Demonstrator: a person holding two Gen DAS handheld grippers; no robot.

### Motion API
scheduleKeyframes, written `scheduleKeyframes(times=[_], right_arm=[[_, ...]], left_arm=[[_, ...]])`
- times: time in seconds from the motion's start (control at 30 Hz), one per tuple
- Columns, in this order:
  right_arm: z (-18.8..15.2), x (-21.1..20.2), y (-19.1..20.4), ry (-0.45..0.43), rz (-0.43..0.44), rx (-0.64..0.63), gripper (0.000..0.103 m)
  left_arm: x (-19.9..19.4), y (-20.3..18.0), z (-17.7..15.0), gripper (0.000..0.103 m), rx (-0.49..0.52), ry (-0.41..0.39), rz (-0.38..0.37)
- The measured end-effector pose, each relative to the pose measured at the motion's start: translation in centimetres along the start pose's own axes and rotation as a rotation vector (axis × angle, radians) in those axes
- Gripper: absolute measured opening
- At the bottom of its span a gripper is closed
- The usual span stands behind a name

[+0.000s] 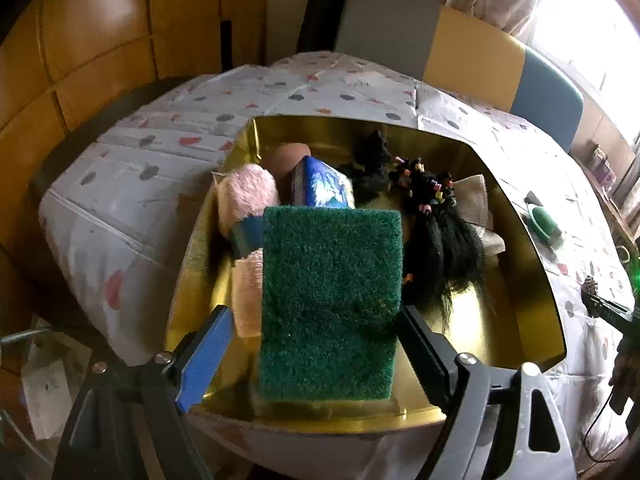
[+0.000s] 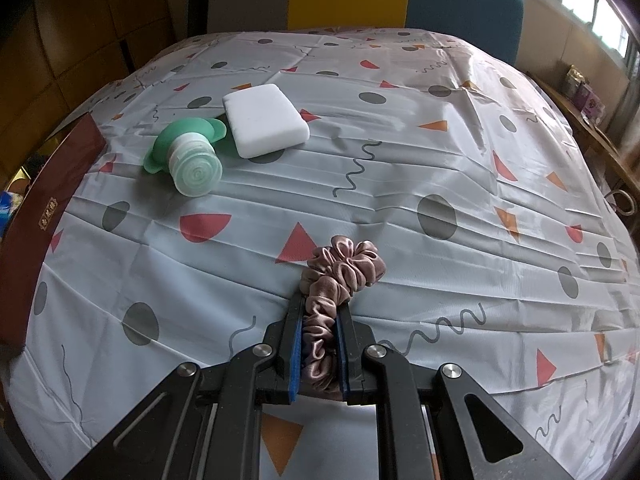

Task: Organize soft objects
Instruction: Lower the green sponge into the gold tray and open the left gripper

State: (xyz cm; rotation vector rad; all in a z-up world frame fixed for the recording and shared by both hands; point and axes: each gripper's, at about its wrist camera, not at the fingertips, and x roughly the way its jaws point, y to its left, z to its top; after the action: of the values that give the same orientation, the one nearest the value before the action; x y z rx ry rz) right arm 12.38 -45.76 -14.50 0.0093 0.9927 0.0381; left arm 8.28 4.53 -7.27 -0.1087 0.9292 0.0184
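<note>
In the left wrist view my left gripper (image 1: 316, 320) is open over a gold-lined box (image 1: 516, 264). A green scouring pad (image 1: 330, 300) lies between the spread fingers, resting in the box; the right finger is at its edge, the left finger stands apart. The box also holds a pink fluffy cloth (image 1: 248, 194), a blue packet (image 1: 326, 186), a black hair bundle with coloured bands (image 1: 436, 220) and a brown round item (image 1: 286, 158). In the right wrist view my right gripper (image 2: 320, 308) is shut on a pink satin scrunchie (image 2: 340, 272) above the tablecloth.
A white sponge block (image 2: 266, 118) and a green squeeze bottle (image 2: 188, 152) lie on the patterned tablecloth (image 2: 400, 140). The box's dark red outer wall (image 2: 48, 200) is at the left of the right wrist view. Chairs (image 2: 464, 4) stand behind the table.
</note>
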Motion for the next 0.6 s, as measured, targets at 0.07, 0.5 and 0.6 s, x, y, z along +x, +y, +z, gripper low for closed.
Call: scheduleKeyframes(times=[0.07,0.5,0.6], right_arm=[[0.0,0.0,0.1,0.0,-0.004,-0.003,0.013],[0.6,-0.4,1.8,0.067,-0.141,0.101,0.014],[0.4,-0.8,2.3,0.074,-0.117,0.161,0.014]], left_arm=[[-1.2,0.0,-0.1,0.085,0.006,-0.032,0.004],[-5.4,0.1,1.1,0.085,0.052,-0.145,0.009],[-5.6,0.4,0.9,0.085,0.052,-0.142,0.001]])
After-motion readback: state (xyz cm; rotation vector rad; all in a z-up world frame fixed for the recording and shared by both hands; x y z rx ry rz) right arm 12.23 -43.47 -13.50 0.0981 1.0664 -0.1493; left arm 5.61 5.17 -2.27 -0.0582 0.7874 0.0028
